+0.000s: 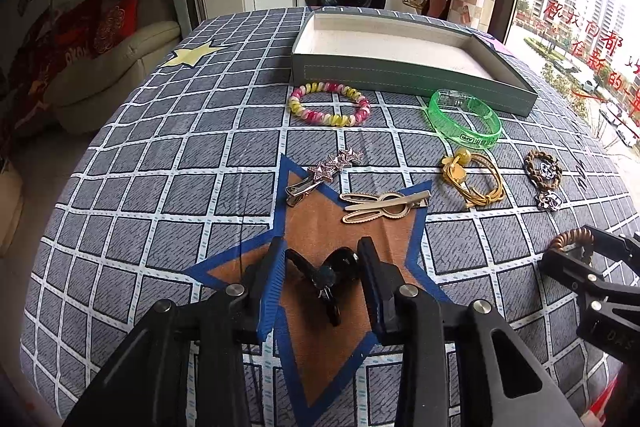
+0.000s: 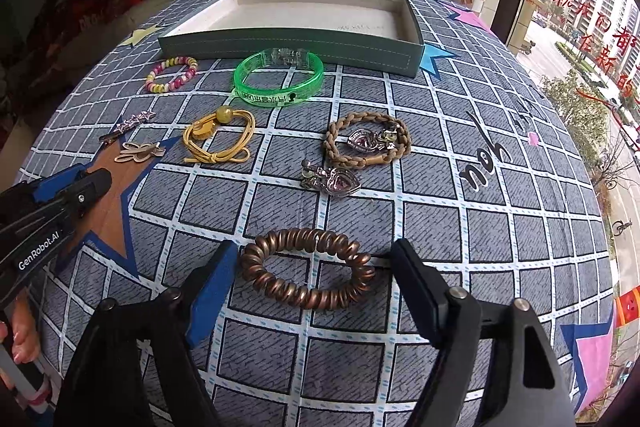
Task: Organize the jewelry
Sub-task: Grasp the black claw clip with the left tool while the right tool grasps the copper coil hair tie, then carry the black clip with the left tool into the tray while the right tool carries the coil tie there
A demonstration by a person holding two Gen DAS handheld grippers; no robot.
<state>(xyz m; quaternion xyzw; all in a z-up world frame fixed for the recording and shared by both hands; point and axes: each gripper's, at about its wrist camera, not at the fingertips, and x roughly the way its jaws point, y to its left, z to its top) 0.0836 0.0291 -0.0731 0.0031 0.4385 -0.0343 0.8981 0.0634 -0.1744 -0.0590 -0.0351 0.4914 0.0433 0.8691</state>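
Straddling a glossy black claw hair clip [image 1: 326, 277] at the lower centre of the left wrist view, the left gripper [image 1: 320, 267] is standing with its ribbed blue pads [image 1: 269, 291] touching or nearly touching the clip's curved wings; whether they are truly pinching it I cannot tell. The clip is lying on a brown star with a blue border printed on the grey, white-gridded tablecloth [image 1: 160, 187]. At the lower centre of the right wrist view, the right gripper [image 2: 312, 271] is spread around a coppery spiral coil hair tie [image 2: 308, 269], its left pad just meeting the coil's end while the right pad is standing clear of it. Further up the left view, a flat gold rabbit-shaped barrette [image 1: 384, 207] and a sparkly star-studded clip [image 1: 320, 175] are resting near the star's tip. A yellow corded hair tie with a round bead [image 2: 218, 141], a braided tan loop with a heart charm [image 2: 368, 141] and a separate faceted heart charm [image 2: 332, 181] are sitting mid-frame in the right view. Near the top, a translucent green plastic bangle [image 2: 278, 77] and a pink-and-yellow spiral hair tie [image 2: 172, 74] are lying just in front of a shallow rectangular grey-green box [image 2: 288, 47] with a pale lining.
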